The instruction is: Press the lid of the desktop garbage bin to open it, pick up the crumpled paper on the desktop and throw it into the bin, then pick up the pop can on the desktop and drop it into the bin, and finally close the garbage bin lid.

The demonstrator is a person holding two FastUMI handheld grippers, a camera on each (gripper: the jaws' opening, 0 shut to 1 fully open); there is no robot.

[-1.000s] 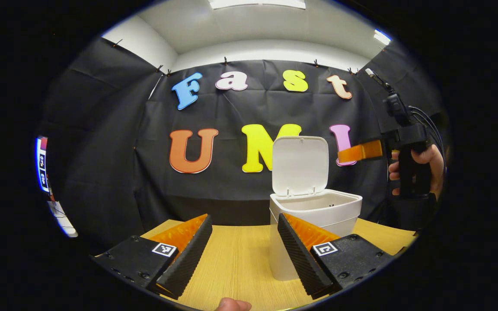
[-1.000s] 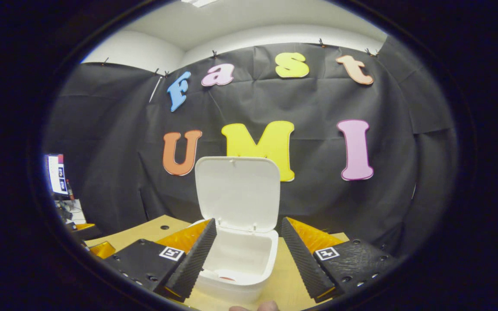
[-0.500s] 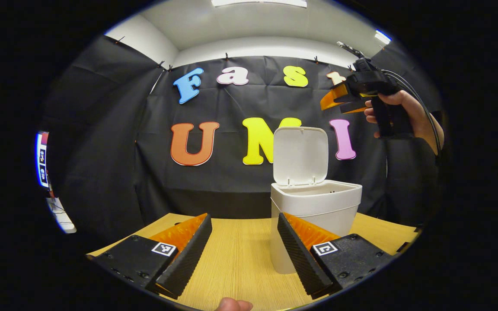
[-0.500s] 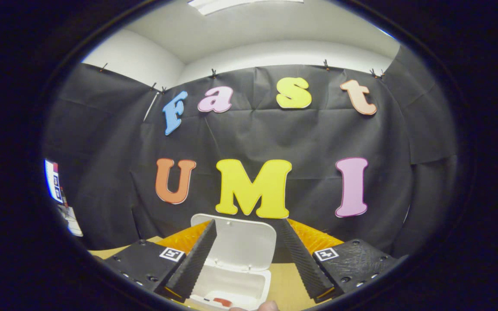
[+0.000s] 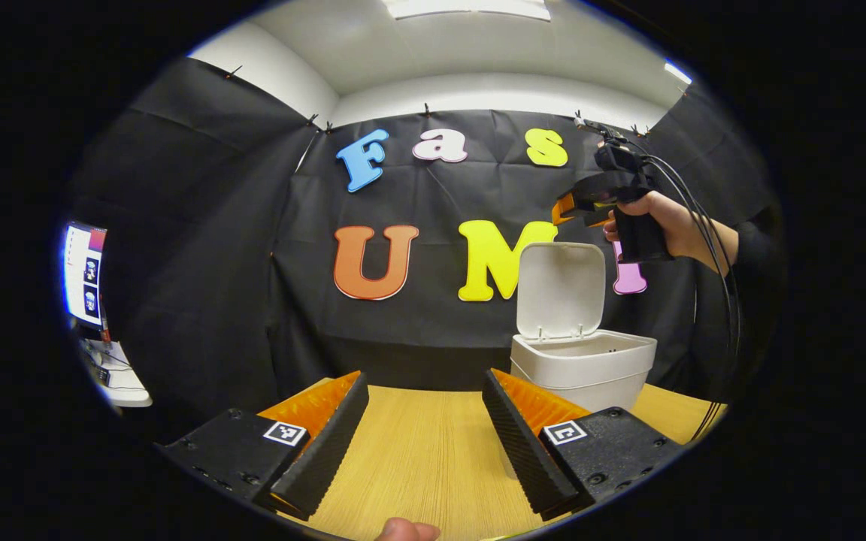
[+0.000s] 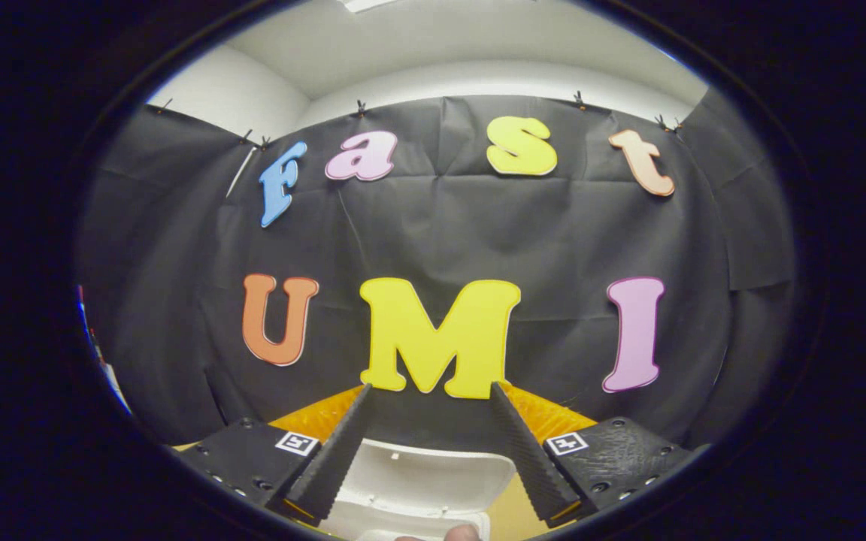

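At two o'clock on the worktop (image 5: pixel 418 451), the bin (image 5: pixel 583 368) stands with its lid (image 5: pixel 561 289) raised, both the right gripper (image 6: pixel 427 451) above it and the left gripper (image 5: pixel 424 443) spread empty, so closing seemingly needs a downward push.

Bare table (image 5: pixel 418 451) lies ahead of the left claw (image 5: pixel 425 436), its fingers spread with nothing between them. The bin (image 5: pixel 583 372) stands at the table's far right; its lid (image 5: pixel 561 289) is upright, leaving the mouth open from above. The right claw (image 5: pixel 564 210) hangs above the lid's top edge, apart from it. The black wall (image 5: pixel 252 300) closes off the space behind.
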